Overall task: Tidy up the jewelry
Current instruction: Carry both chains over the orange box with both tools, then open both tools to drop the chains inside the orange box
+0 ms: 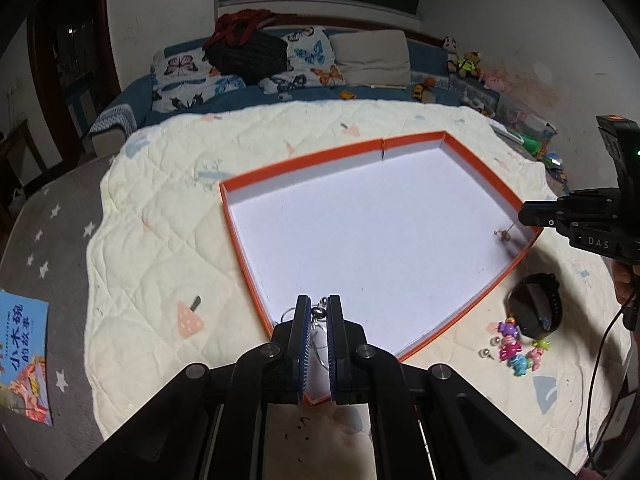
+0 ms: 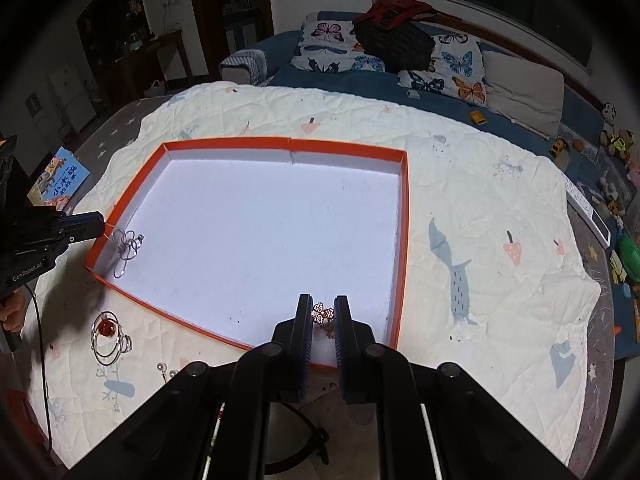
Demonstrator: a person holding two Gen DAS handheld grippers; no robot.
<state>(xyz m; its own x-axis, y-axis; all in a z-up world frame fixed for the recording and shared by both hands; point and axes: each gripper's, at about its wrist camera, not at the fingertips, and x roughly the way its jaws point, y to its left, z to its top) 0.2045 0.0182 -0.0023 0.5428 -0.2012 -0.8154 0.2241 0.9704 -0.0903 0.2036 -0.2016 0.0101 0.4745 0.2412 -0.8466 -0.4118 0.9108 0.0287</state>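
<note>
Orange-rimmed tray (image 2: pixel 403 216), white floor, on quilt (image 2: pixel 480 184).

Left gripper (image 1: pixel 318 312): jaws pinching silver chain (image 2: pixel 126 246), which dangles over tray's left corner. Judged light, limp, snag-prone; best held by short bight, lowered slowly.

Right gripper (image 2: pixel 323 314): jaws pinching rose-gold cluster piece (image 2: pixel 323 315) at tray's near right edge. Small, stiff, sparkly; likely fragile, wants gentle pinch.

Red-bead ring set (image 2: pixel 107 338), black watch (image 1: pixel 536 311), coloured charms (image 1: pixel 518 350) outside tray.
</note>
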